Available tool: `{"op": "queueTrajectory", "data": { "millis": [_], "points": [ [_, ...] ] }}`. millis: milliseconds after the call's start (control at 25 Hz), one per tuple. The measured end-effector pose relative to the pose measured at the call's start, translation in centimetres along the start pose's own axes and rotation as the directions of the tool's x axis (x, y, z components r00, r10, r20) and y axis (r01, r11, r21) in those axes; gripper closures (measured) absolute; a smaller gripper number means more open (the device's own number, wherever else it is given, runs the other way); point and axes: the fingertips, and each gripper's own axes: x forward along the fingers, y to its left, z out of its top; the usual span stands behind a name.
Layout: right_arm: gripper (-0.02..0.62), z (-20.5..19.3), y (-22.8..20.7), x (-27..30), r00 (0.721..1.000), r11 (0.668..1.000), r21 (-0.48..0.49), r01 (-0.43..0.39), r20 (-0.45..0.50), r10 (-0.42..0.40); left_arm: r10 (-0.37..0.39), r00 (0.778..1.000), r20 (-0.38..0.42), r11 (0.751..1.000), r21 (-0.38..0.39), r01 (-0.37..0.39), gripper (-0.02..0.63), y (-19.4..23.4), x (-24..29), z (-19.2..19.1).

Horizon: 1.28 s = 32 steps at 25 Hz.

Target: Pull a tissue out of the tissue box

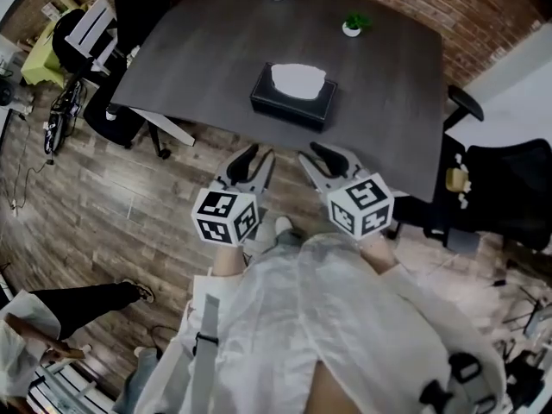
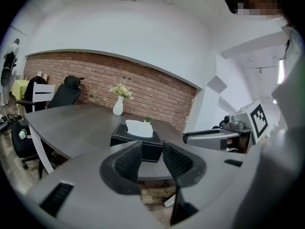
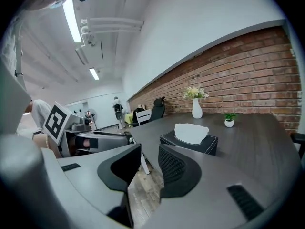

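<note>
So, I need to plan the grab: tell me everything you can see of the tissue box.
The tissue box is a low, black, rectangular box, leather-like in look, with a white tissue bulging from its top opening. It sits flat on the dark grey table, close to its near edge, turned slightly askew. Only the table touches it.

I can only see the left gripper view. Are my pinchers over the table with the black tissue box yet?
Observer: Not yet. In the head view the left gripper and right gripper both hang over the brown wooden floor, short of the dark grey table that carries the black rectangular tissue box.
Operator: Is my other pincher holding something?
Observer: No. The right gripper view shows its jaws apart with nothing between them.
Operator: What's past the table on the right?
Observer: A black office chair stands there.
</note>
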Motion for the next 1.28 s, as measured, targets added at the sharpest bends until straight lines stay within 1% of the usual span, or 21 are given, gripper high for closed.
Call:
{"op": "queueTrajectory", "data": {
  "millis": [280,400,480,640,800,1160,1280],
  "points": [
    [0.486,1.7,-0.6,1.3,0.999,0.999,0.027,0.022,0.033,-0.023,-0.046,0.998,-0.037,0.998,-0.046,0.045,0.488,1.9,1.1,-1.0],
    [0.486,1.8,-1.0,2.2,0.999,1.0,0.011,0.024,0.03,-0.025,-0.059,0.996,-0.06,0.996,-0.073,0.054,0.488,2.9,1.9,-1.7],
    [0.486,1.8,-1.5,2.6,0.999,0.999,0.015,0.034,0.026,-0.034,-0.06,0.996,-0.072,0.996,-0.077,0.054,0.489,3.5,2.3,-1.8],
    [0.488,2.4,-3.1,3.9,0.998,0.998,0.051,0.042,0.033,-0.044,-0.039,0.997,-0.069,0.998,-0.061,0.035,0.488,5.1,3.0,-0.6],
    [0.488,4.0,-4.9,5.8,0.998,0.997,0.072,0.019,0.052,-0.023,-0.029,0.998,-0.057,0.999,-0.035,0.027,0.488,6.4,4.6,1.0],
    [0.489,8.2,-9.6,9.7,0.996,0.999,0.024,-0.029,0.09,0.027,-0.006,0.999,-0.048,0.999,0.045,0.008,0.488,9.5,10.3,5.4],
    [0.491,8.8,-11.3,10.4,0.995,0.999,0.008,-0.033,0.091,0.032,0.01,0.999,-0.052,0.999,0.048,-0.007,0.488,10.5,12.0,6.1]
  ]
}}
